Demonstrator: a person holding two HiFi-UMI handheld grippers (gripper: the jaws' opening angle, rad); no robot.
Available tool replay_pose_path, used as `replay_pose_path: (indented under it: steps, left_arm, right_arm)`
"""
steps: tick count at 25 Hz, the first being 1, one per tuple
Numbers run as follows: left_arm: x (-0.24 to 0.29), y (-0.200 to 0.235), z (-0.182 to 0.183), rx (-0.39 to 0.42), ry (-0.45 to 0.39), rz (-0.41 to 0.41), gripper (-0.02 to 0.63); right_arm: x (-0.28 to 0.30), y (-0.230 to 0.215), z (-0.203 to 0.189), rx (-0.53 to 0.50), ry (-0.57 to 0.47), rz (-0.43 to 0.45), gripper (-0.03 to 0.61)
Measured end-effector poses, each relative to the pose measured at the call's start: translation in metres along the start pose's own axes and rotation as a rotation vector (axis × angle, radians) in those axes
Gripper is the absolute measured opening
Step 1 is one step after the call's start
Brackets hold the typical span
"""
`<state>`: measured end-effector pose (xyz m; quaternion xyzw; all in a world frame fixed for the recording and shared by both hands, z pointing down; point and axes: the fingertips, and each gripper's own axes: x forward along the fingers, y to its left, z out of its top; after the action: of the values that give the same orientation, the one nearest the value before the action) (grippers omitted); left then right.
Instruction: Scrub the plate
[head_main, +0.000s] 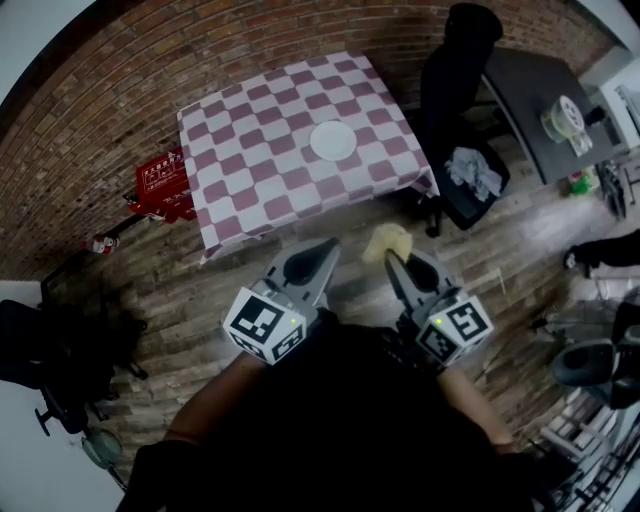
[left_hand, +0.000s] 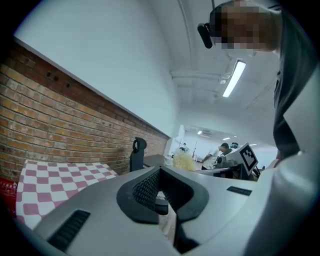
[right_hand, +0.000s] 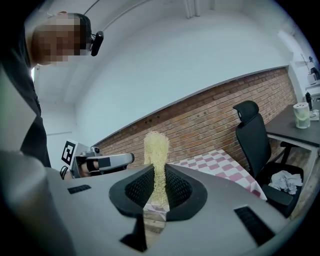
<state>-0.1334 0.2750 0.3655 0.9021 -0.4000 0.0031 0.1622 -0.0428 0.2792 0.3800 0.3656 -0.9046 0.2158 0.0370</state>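
One plate (head_main: 332, 140) well beyond both tongs (head_main: 329, 246) (head_main: 390, 257)

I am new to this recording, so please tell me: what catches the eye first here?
A red-and-white checked table stands ahead, with a white plate on it. Nearer, the right gripper is shut on a yellow scrubbing pad, while the left gripper is shut and empty.

grey left gripper (head_main: 329, 244), right gripper (head_main: 391, 259); black ribbed jaws; marker cubes (head_main: 265, 326)
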Motion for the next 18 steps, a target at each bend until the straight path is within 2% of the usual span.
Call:
replay_pose_path:
  steps: [8, 13, 18]
  left_arm:
    - [0.003, 0.050, 0.012, -0.004, 0.001, -0.016, 0.008]
    - [0.020, 0.071, 0.016, -0.003, 0.006, -0.002, 0.008]
    - [0.046, 0.087, 0.022, -0.010, 0.011, 0.020, 0.008]
  right_arm:
    - [0.052, 0.004, 0.010, 0.003, -0.009, -0.009, 0.048]
    - [0.072, -0.010, 0.020, 0.008, -0.018, 0.004, 0.048]
    - [0.094, -0.036, 0.027, 0.015, 0.018, 0.034, 0.048]
